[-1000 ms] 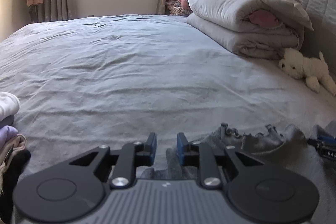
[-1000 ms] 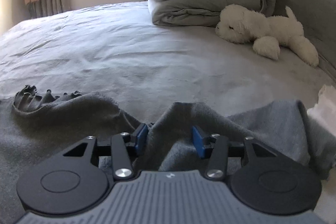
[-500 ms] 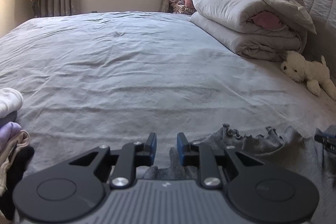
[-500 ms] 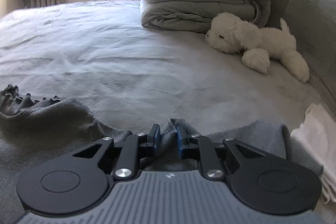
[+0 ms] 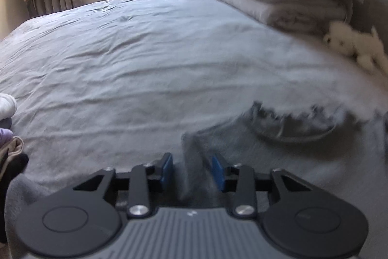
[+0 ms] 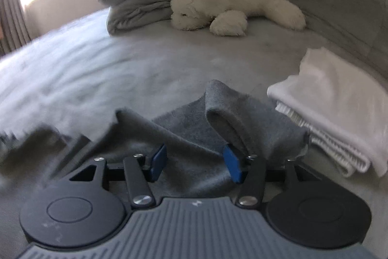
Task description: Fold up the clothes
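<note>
Your right gripper [image 6: 195,163] has just been opening; its jaws stand apart over the grey garment [image 6: 191,130], a fold rising by the right pad, neither pad pressing. Your left gripper [image 5: 192,170] is parted too, a ridge of that garment [image 5: 291,137] loose between its pads. It lies on the bed [image 5: 145,60], touching folded white clothes [image 6: 332,98].

The grey knit garment [image 6: 194,128] lies rumpled on the bed, partly bunched into raised folds. Its ruffled edge [image 5: 291,113] faces the far side. One raised fold lies just beside a folded white garment [image 6: 334,108].
</note>
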Tool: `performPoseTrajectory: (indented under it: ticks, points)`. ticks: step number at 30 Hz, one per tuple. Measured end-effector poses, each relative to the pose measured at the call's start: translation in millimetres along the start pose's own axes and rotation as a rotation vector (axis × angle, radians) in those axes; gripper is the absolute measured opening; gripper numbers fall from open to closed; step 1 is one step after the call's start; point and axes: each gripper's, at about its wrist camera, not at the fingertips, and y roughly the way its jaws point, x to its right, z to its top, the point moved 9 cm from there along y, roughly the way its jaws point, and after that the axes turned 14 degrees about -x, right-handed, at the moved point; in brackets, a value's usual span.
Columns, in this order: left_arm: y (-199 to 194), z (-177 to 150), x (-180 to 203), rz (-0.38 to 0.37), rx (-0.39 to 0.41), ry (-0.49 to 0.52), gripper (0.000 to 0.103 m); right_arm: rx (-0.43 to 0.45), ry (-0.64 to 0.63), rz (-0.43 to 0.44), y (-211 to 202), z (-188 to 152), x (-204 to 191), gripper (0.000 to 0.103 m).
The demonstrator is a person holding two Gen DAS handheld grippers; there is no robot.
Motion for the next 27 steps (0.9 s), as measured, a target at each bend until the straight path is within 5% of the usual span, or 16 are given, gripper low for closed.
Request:
performPoseTrajectory:
  ticks: [2, 4, 7, 10, 15, 17, 24, 27]
  points:
    - [-0.8, 0.5, -2.8, -0.009, 0.006, -0.002, 0.008, 0.021, -0.112, -0.078, 1.7, 0.9, -11.5, 0.01]
    - [-2.8, 2.6, -8.0, -0.03, 0.004, -0.031, 0.005, 0.026, -0.108, -0.122, 0.5, 6.8, -5.3, 0.001]
    - [-7.3, 7.5, -14.6, -0.049, 0.013, -0.066, 0.005, 0.085, -0.072, -0.254, -10.5, 19.1, 17.3, 0.0]
    - [-12.2, 9.8, -16.7, -0.077, 0.02, -0.092, 0.005, 0.123, 0.023, -0.197, -26.1, 21.7, 39.9, 0.0]
    - [-21.3, 13.6, -19.7, -0.097, 0.031, -0.124, 0.01, 0.138, 0.207, -0.062, -41.5, 11.7, 85.6, 0.039]
    - [-23.0, 15.6, -22.0, -0.092, 0.042, -0.144, 0.01, 0.135, 0.244, -0.031, -44.9, 8.3, 97.3, 0.041]
    - [-29.0, 16.0, -30.1, -0.075, 0.049, -0.195, 0.012, 0.112, 0.07, -0.028, -43.0, 2.7, 87.5, 0.053]
    - [-33.2, 15.7, -26.9, -0.076, 0.054, -0.188, 0.013, 0.089, 0.127, -0.01, -35.8, 1.0, 91.9, 0.053]
